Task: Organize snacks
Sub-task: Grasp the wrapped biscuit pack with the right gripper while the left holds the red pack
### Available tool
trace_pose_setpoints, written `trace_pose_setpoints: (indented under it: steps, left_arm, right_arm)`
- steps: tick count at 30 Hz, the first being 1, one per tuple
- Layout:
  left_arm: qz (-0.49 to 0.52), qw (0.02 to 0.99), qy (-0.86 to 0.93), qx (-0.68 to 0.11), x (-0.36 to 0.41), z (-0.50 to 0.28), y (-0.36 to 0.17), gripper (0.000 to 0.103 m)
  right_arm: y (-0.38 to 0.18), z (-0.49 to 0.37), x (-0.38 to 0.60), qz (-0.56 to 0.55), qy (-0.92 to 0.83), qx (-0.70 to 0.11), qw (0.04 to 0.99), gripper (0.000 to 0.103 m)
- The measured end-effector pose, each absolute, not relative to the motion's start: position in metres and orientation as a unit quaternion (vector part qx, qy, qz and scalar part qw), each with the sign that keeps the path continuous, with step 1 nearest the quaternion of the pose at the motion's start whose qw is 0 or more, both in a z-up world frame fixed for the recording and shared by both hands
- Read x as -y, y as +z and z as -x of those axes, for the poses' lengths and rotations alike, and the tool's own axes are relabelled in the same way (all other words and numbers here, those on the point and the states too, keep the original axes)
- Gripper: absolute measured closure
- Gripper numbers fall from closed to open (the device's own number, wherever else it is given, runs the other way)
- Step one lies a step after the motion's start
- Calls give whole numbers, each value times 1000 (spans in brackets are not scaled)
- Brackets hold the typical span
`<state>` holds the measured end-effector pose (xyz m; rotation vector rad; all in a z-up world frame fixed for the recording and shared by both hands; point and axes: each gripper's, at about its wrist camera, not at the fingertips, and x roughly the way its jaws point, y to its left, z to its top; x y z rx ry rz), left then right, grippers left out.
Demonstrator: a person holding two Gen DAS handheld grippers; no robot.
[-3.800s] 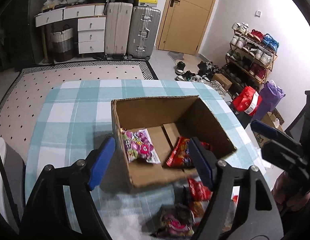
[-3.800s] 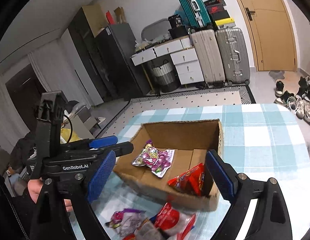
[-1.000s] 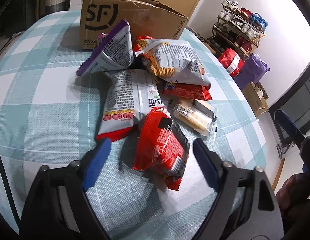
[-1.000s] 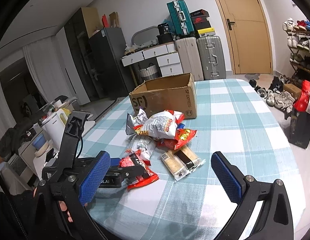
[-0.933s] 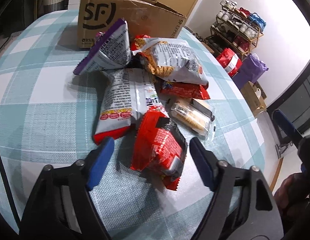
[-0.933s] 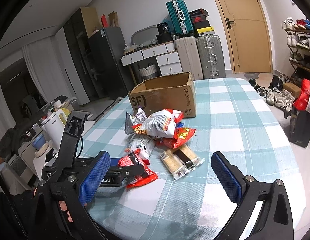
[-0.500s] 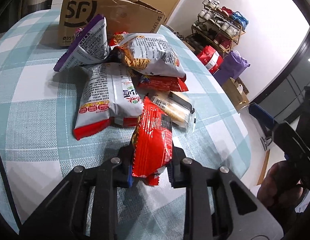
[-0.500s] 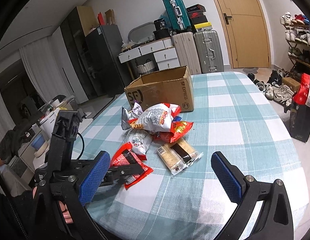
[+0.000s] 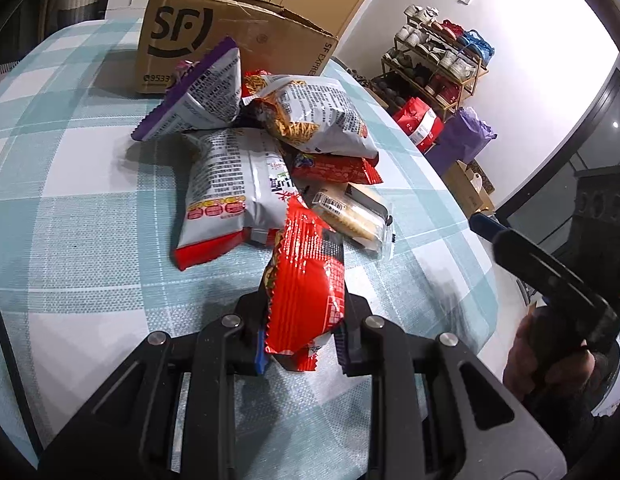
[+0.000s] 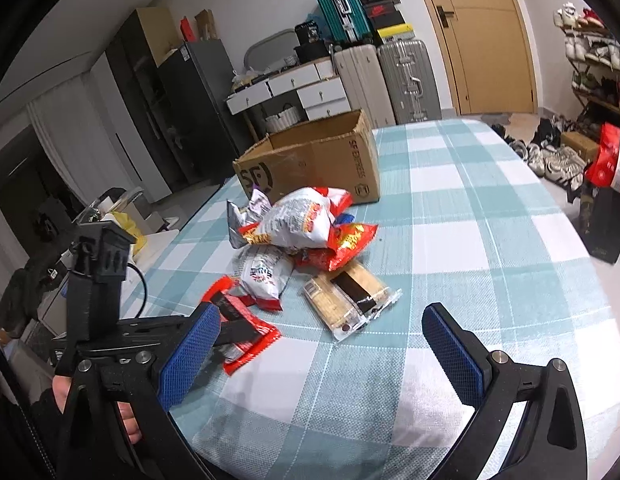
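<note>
Between left tool (image 9: pixel 299 344) fingers, red snack packet (image 9: pixel 305 284), pinched upright

Snacks piled before a box on a table

The snack heap (image 10: pixel 301 232) lies on the table (image 10: pixel 490 248) in front of the cardboard box (image 10: pixel 310 164); cracker packs (image 10: pixel 346 296) lie nearest, at the heap's edge.

The left wrist camera sits low and close over the desk (image 9: pixel 89 240), looking along its claw (image 9: pixel 301 332) toward the cardboard box (image 9: pixel 229 44). The right wrist camera stands higher and farther back, facing the same box (image 10: pixel 314 168). Both views share the snack pile (image 10: pixel 301 240).
</note>
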<state>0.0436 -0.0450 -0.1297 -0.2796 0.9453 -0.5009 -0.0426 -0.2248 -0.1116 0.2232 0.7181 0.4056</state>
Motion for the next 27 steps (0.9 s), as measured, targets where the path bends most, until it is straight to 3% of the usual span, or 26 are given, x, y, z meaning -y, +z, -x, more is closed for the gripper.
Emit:
trace_pose_setpoints:
  steps: [27]
  left_arm:
    - [178, 847, -231, -444, -10, -28, -144, 81]
  right_arm:
    - [-163, -31, 188, -2, 175, -436, 883, 1]
